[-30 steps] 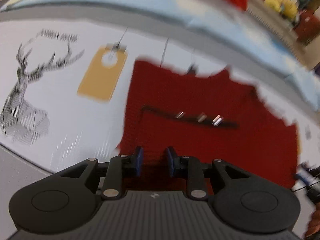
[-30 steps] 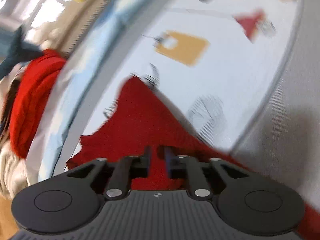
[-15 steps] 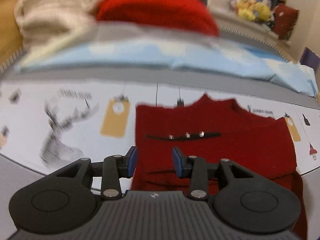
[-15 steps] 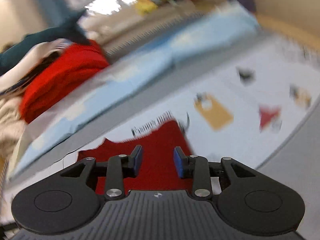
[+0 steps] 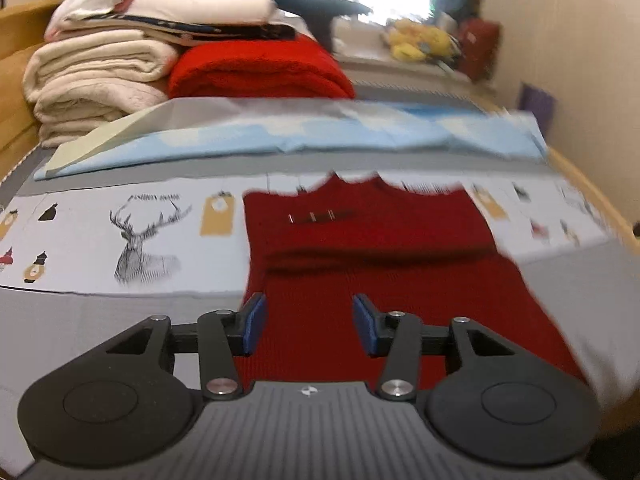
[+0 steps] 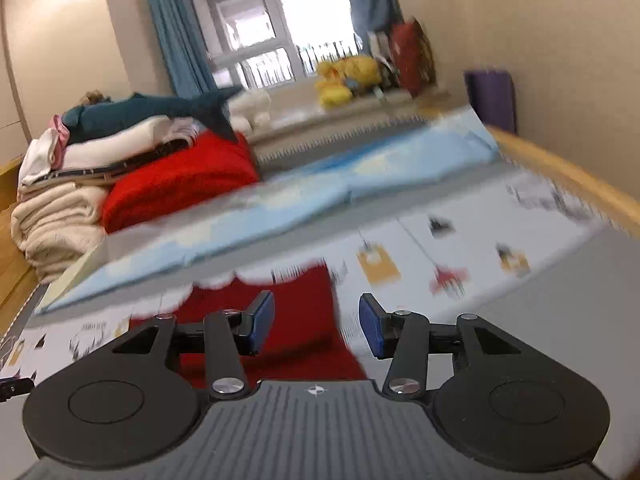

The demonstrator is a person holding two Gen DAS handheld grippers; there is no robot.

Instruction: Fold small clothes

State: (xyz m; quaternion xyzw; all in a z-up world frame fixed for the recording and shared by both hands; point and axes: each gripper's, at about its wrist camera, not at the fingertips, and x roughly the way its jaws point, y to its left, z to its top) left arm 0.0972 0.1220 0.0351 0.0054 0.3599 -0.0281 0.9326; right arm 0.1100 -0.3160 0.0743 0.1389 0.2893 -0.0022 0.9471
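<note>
Risk: fold in red top (image 5: 372, 248) loose, upper layer may slip or spring back, nothing pinning it; next grab could catch one layer only.
Top lies flat on bed mat (image 5: 100, 240), 12 o'clock of left tool (image 5: 308, 322); 11 o'clock of right tool (image 6: 316, 322).
Both tools released, jaws opening, nothing between pads.
Versus a second ago: tools pulled back and higher, jaws wider, more of room in view.
</note>
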